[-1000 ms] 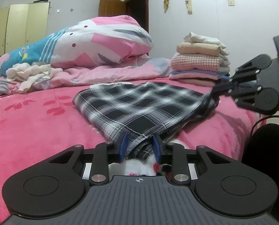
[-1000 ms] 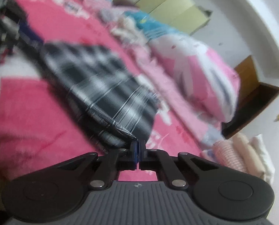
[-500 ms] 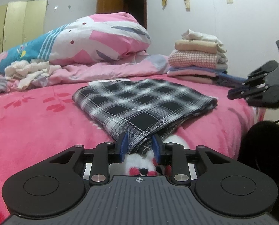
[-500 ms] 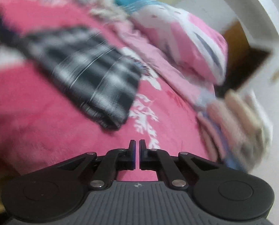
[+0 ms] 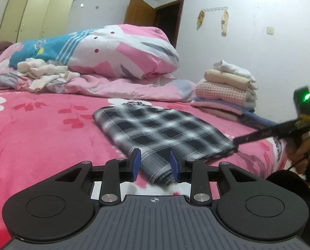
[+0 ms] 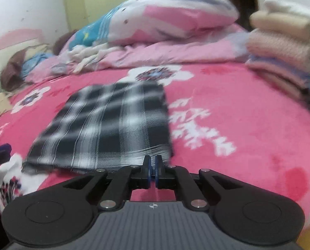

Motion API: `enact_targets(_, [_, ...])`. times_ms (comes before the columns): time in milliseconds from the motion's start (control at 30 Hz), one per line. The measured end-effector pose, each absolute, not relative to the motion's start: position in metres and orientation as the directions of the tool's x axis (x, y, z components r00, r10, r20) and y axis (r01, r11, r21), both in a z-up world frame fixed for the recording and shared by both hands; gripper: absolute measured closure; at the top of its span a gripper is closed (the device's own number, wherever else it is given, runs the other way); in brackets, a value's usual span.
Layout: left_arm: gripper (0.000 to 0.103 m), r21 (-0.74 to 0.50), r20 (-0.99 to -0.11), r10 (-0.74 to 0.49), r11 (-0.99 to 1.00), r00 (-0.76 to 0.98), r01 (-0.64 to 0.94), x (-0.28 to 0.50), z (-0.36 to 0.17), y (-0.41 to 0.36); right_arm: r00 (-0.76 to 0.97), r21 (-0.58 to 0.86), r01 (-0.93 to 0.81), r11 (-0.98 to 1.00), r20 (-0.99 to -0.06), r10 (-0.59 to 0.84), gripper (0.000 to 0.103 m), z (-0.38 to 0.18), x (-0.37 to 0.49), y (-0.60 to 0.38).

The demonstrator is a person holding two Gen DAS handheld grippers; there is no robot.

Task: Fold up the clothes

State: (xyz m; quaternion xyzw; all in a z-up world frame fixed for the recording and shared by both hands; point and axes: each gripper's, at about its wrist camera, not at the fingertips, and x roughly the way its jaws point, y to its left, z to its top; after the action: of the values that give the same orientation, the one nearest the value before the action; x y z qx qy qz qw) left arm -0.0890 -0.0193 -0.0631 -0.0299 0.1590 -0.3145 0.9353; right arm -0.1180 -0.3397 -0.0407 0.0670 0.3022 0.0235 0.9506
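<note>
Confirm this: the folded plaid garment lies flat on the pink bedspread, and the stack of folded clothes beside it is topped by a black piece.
Not quite. The plaid garment does lie flat on the pink bedspread, but the stack of folded clothes is topped by a white piece, as the left wrist view shows.

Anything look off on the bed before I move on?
The plaid garment lies folded flat on the pink bedspread, apart from the folded stack. A crumpled white garment sits unfolded by the duvet.
</note>
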Motion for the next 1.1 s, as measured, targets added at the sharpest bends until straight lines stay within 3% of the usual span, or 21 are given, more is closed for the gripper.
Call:
enact_targets(167, [0.072, -0.045, -0.336, -0.572, 0.803, 0.748, 0.594, -0.065, -0.055, -0.054, 0.833, 0.281, -0.051, 0.958, -0.517, 0.196, 0.099, -0.024, -0.104, -0.333])
enact_targets(300, [0.068, -0.011, -0.398, -0.56, 0.795, 0.727, 0.607, -0.055, -0.077, -0.066, 0.77, 0.263, -0.052, 0.963, -0.604, 0.206, 0.098, -0.052, -0.071, -0.323])
enact_targets(433, [0.051, 0.056, -0.365, -0.559, 0.785, 0.745, 0.617, -0.069, -0.086, -0.068, 0.74, 0.21, -0.07, 0.975, -0.645, 0.192, 0.097, -0.045, -0.077, -0.326])
enact_targets(667, [0.043, 0.004, -0.375, -0.569, 0.789, 0.732, 0.615, -0.062, -0.085, -0.07, 0.795, 0.266, -0.094, 0.959, -0.561, 0.233, 0.092, 0.009, -0.013, -0.333])
enact_targets(833, [0.042, -0.014, -0.38, -0.567, 0.793, 0.731, 0.608, -0.06, -0.087, -0.073, 0.688, 0.251, -0.2, 0.947, -0.652, 0.318, 0.092, -0.001, 0.086, -0.292])
enact_targets(967, [0.042, -0.032, -0.38, -0.575, 0.791, 0.724, 0.612, -0.059, -0.088, -0.072, 0.638, 0.142, -0.167, 0.976, -0.739, 0.217, 0.093, -0.031, 0.148, -0.275])
enact_targets(1100, [0.042, -0.044, -0.38, -0.583, 0.787, 0.718, 0.616, -0.058, -0.088, -0.069, 0.65, 0.161, -0.061, 0.985, -0.742, 0.161, 0.092, -0.03, 0.174, -0.29])
